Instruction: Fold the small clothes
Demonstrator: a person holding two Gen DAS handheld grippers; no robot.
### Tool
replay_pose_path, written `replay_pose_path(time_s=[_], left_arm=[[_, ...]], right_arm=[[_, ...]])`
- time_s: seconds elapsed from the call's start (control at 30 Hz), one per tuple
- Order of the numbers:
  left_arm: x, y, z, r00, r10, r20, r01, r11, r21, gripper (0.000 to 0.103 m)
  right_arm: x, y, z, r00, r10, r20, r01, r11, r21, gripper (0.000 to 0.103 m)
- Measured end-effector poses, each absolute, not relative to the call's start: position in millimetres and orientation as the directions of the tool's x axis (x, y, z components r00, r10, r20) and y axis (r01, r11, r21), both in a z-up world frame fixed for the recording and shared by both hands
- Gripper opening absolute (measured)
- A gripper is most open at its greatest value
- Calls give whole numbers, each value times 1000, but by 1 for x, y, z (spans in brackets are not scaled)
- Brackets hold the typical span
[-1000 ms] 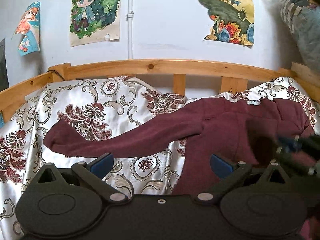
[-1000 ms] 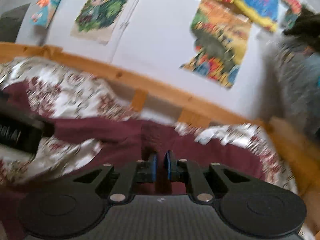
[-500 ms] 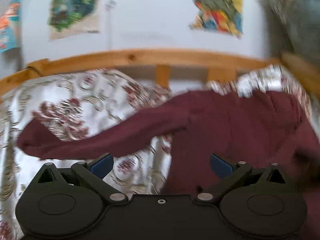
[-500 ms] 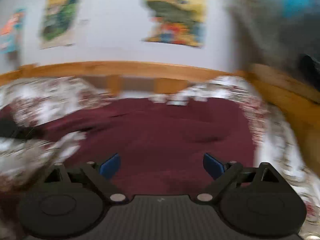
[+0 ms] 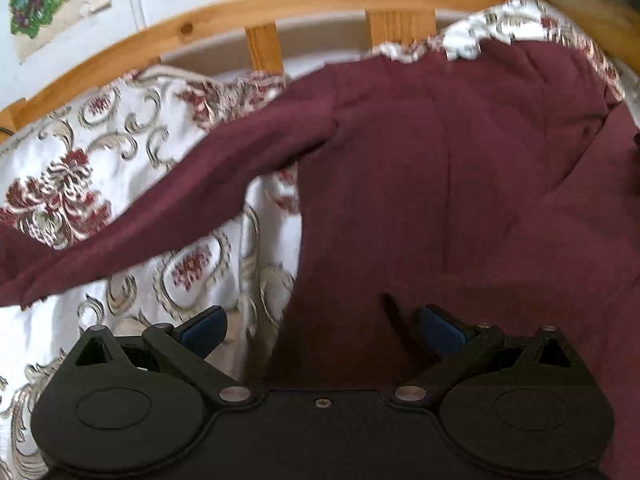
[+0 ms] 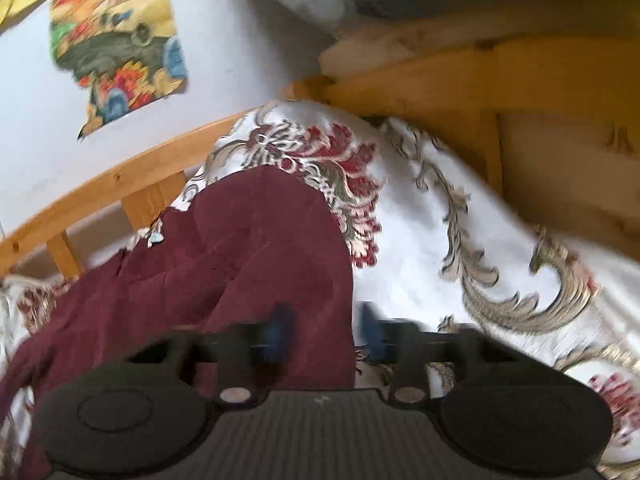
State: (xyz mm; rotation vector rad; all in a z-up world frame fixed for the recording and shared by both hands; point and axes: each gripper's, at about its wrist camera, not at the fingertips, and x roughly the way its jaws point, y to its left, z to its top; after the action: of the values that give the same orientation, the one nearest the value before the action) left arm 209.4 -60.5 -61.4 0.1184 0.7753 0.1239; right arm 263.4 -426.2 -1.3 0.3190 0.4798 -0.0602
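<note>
Right gripper, wide apart half a second ago over the middle of the dark maroon long-sleeved knit garment, now closing on its right edge, fabric between the blurred blue pads, firm pinch not confirmed; it has swung right and rolled, pointing shallowly down, white floral-patterned bedspread to its right. Left gripper stays spread wide, empty, lower and closer than a second ago, pitched steeply down astride the garment's left side edge, sleeve stretching away left. Judged: side fold starting.
</note>
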Motion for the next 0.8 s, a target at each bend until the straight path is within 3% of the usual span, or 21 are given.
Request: replay_pose_path(time_s=[0.3, 0.33, 0.4, 0.43, 0.53, 0.67, 0.8], left_arm=[[198, -70, -68, 720, 159, -676, -51, 983, 177, 102], [195, -68, -66, 725, 146, -673, -51, 986, 159, 102], [189, -63, -61, 738, 141, -660, -68, 989, 135, 102], [186, -61, -59, 745, 144, -651, -79, 989, 129, 102], [176, -51, -48, 768, 178, -615, -125, 984, 128, 102], [161, -26, -31, 792, 267, -549, -229, 964, 138, 102], [152, 16, -16, 806, 330, -492, -308, 943, 129, 102]], right_arm=[[259, -439, -2, 897, -57, -438, 211, 926, 312, 10], [259, -437, -1, 896, -59, -440, 211, 929, 306, 15], [254, -435, 1, 902, -61, -427, 201, 935, 292, 36], [252, -433, 3, 905, -69, -421, 201, 939, 278, 53], [244, -426, 12, 916, -90, -391, 191, 955, 226, 64], [236, -415, 22, 929, -72, -363, 157, 964, 213, 88], [224, -394, 28, 936, -15, -350, 92, 974, 206, 100]])
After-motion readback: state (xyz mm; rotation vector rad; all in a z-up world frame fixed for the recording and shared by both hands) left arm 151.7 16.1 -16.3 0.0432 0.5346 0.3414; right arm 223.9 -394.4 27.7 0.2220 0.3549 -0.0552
